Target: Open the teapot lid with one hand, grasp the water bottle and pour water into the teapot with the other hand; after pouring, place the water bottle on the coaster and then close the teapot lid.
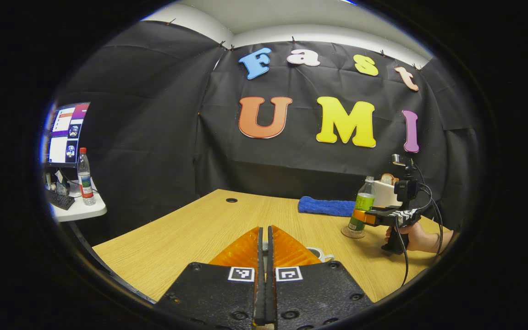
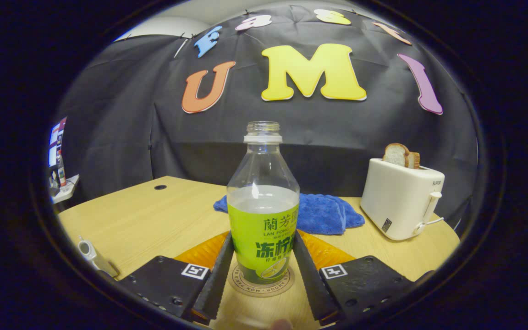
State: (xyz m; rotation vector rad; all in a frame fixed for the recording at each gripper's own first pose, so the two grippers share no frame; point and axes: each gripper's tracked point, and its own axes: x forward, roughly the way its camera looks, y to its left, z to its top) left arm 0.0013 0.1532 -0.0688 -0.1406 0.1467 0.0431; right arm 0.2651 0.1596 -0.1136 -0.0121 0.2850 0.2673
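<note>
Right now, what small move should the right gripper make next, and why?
Probably open the right gripper a little and draw back: the water bottle already stands upright on the coaster, with the jaws close at both its sides.

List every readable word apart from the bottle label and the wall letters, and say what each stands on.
"SUPOR": on the toaster, near its top right corner.
"MON PARIS": printed round the coaster rim; the rest of the ring is hidden or blurred.
Monitor: its text is too small to read.
</note>
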